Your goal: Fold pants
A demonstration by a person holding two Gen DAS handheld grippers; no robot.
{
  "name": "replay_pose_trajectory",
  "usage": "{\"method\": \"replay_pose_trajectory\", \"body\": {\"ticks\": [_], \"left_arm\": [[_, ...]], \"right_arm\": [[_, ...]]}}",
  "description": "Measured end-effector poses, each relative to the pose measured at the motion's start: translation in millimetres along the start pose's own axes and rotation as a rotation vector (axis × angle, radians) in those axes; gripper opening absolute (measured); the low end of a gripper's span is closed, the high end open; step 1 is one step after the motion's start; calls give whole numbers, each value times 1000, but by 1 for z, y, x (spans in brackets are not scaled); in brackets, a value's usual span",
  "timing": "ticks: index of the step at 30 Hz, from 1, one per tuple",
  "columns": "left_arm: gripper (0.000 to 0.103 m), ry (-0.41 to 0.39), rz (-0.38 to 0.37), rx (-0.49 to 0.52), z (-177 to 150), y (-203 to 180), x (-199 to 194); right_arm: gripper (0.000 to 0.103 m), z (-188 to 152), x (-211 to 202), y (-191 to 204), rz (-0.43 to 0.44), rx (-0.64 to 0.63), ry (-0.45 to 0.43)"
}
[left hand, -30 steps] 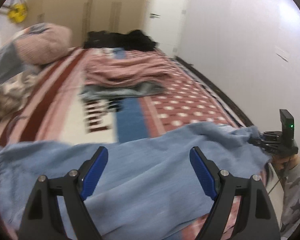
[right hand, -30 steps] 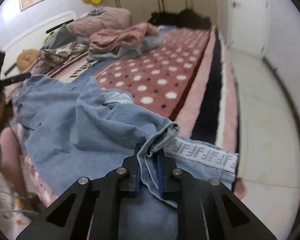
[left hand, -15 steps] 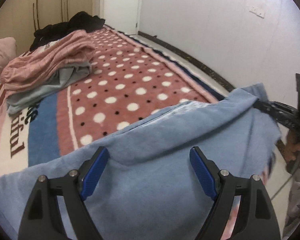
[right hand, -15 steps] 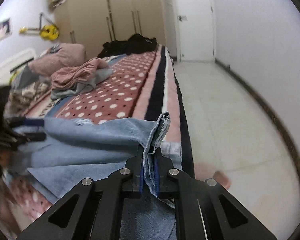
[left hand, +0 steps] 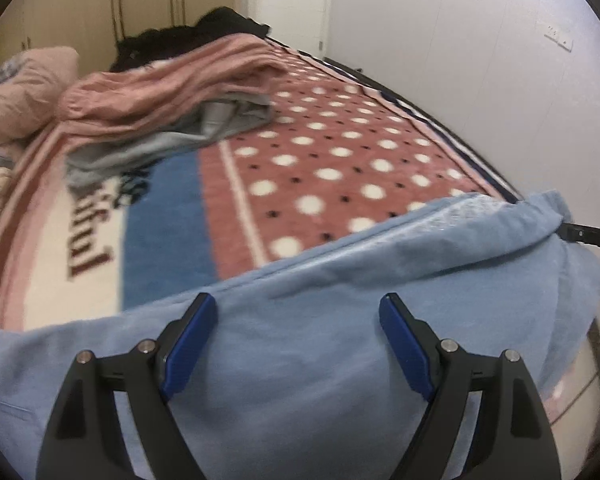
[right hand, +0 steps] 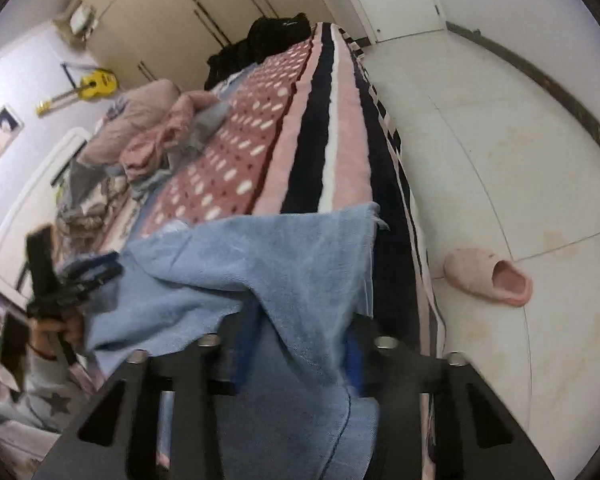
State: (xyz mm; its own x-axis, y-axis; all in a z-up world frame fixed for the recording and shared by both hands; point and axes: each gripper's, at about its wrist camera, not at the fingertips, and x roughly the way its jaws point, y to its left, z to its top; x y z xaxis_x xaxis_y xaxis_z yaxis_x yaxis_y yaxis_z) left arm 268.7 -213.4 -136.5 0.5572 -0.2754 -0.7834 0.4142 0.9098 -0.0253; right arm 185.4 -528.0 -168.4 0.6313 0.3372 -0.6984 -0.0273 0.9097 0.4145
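Note:
Light blue pants (left hand: 340,320) lie across the near end of the bed, one corner hanging over its side (right hand: 320,248). My left gripper (left hand: 298,320) hovers just above the middle of the cloth, open, with nothing between its blue pads (left hand: 192,344). In the right wrist view it shows at the left, in a hand (right hand: 76,280). My right gripper (right hand: 300,348) is at the pants' hanging corner. Its jaws are opening, and a fold of the cloth still lies loosely between them. The left wrist view shows only its black tip (left hand: 584,234) at the pants' right corner.
The bed carries a pink dotted blanket (left hand: 320,160). A heap of pink and grey clothes (left hand: 172,96), black clothes (left hand: 188,36) and a pink pillow (left hand: 20,92) lie farther back. A pink slipper (right hand: 488,276) rests on the white floor beside the bed. A white wall runs along the right.
The right gripper, earlier shut on the pants' edge, has rolled and spread its jaws. The left gripper has sunk closer to the cloth and stays open.

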Motion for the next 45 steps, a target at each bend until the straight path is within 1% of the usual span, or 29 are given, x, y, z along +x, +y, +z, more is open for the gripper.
{"method": "replay_pose_trajectory", "body": {"ticks": [2,3,4,5,7,8,9,10,12,13,16,18,19,22,24,26,27,30,32,34,35,36,38,39,40,41,42,43,45], "left_arm": [[81,2,45,-12,-2,15,-2],[81,4,44,-28,-3,20,-3],[81,-6,28,-55,-6,28,-11],[81,-25,3,-75,-9,35,-21],[81,-61,-15,-96,-19,45,-46],[81,-83,-12,-105,-24,50,-60],[81,-106,-12,-118,-31,57,-76],[81,-129,-12,-141,-39,66,-93],[84,-163,3,-206,-56,91,-123],[87,-187,25,-257,-69,110,-143],[90,-239,106,-351,-102,152,-181],[91,-245,167,-405,-126,178,-198],[92,-243,182,-444,-139,193,-205],[92,-225,181,-550,-175,229,-212],[92,-232,174,-606,-199,247,-214],[92,-231,146,-675,-216,263,-209],[92,-233,92,-724,-227,273,-205],[92,-227,-51,-812,-245,289,-181],[92,-241,-111,-843,-248,297,-167],[92,-275,-174,-887,-247,309,-151],[92,-292,-196,-911,-246,315,-145],[89,-308,-201,-943,-244,323,-136],[70,-309,-177,-973,-239,334,-128],[50,-306,-156,-984,-236,336,-125],[41,-311,-167,-989,-234,339,-123],[35,-329,-177,-997,-234,341,-125],[27,-346,-184,-995,-233,344,-128],[23,-369,-183,-989,-231,345,-133],[21,-412,-157,-978,-227,350,-144]], "right_arm": [[30,-1,4,6,-77,-44,6],[35,-1,4,9,-107,-53,3],[42,-2,2,12,-144,-60,-4],[44,-3,-3,18,-188,-68,-15],[44,-7,-16,32,-234,-90,-46],[44,-9,-25,41,-246,-99,-73],[48,-11,-35,50,-246,-103,-100],[55,-13,-44,60,-231,-106,-125],[60,-19,-59,82,-180,-115,-171],[62,-24,-66,98,-152,-125,-189],[65,-37,-68,144,-59,-185,-209],[66,-47,-59,181,2,-231,-204],[66,-53,-52,200,33,-256,-202],[66,-67,-25,254,123,-312,-195],[66,-77,-8,282,158,-336,-195],[66,-88,12,309,189,-350,-196],[66,-93,21,320,199,-346,-197],[66,-104,46,342,202,-334,-194],[66,-110,57,348,196,-319,-184],[66,-113,69,351,185,-298,-168],[66,-113,76,352,157,-291,-161],[66,-113,80,351,124,-285,-159],[66,-114,81,348,88,-273,-164],[66,-115,81,346,77,-260,-170],[66,-115,80,344,77,-252,-174],[66,-116,79,342,79,-244,-176],[66,-117,77,341,80,-238,-177],[66,-117,76,339,80,-230,-178],[66,-118,75,335,81,-209,-177]]}}
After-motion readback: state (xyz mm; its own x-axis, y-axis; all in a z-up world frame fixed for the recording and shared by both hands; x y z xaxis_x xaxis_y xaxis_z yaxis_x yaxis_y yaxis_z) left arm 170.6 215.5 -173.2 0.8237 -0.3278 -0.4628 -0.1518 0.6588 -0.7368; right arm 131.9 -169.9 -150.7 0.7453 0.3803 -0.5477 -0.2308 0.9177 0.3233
